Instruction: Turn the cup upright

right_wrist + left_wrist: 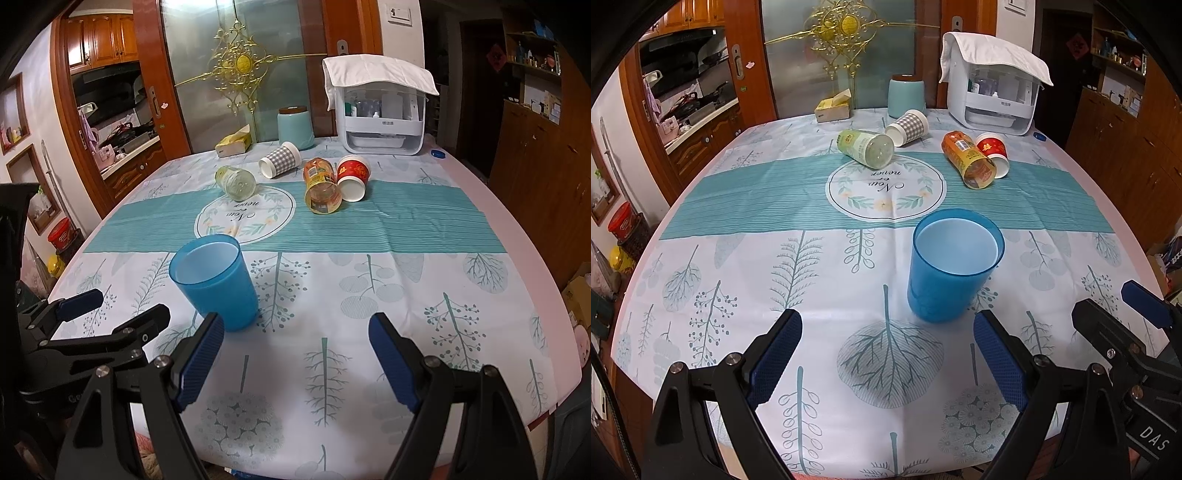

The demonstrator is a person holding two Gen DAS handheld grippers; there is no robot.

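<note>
Right now the blue cup [955, 264] stands upright on the surface [812, 332], mouth up, on the leaf-printed cloth just on the near side of the teal band [757, 199]. The left gripper [888, 356] hangs low over the near edge with its jaws spread wide and nothing between them; the cup sits just beyond its right-hand pad, apart from it. The right gripper [295, 356] is likewise wide open and empty, and from its camera the same cup [216, 280] is off to the left, close by its left finger [201, 360] but I can't tell whether they touch. Further back, everything else lies tipped over: a green-labelled jar [866, 147] on its side at the edge of the round emblem [884, 188], a grey checked paper cup [908, 126] behind it, an orange-labelled jar [969, 158] lying beside a red paper cup [993, 153], the two touching. At the far edge stand a pale teal canister [906, 95], a tissue box [833, 108] and a white organiser [993, 99] with a cloth draped on top
</note>
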